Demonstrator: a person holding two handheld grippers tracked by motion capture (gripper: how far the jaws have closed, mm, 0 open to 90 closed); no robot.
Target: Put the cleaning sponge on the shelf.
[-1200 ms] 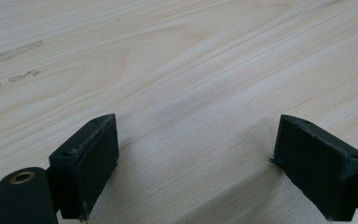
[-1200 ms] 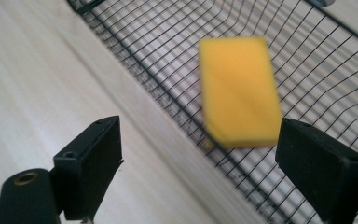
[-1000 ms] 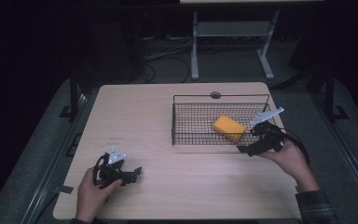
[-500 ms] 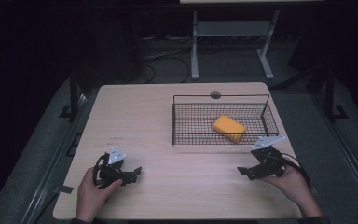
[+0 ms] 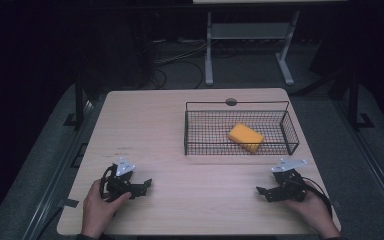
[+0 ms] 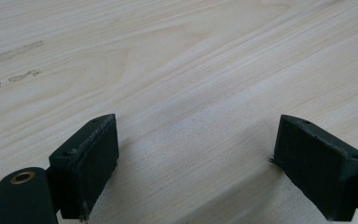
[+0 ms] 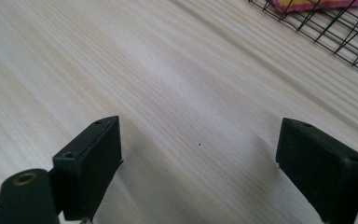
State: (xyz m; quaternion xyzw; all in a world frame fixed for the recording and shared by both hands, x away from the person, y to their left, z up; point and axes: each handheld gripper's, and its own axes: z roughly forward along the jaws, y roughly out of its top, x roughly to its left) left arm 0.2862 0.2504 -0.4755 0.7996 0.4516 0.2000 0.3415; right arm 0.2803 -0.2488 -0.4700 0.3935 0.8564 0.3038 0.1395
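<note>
No legible text, label, brand, number or sign in any view. Checked the table (image 5: 180, 130), the wire basket (image 5: 240, 150), the yellow sponge (image 5: 245, 137) and both grippers: all unmarked. Faint smudges on the tabletop in the left gripper view are marks, not writing
</note>
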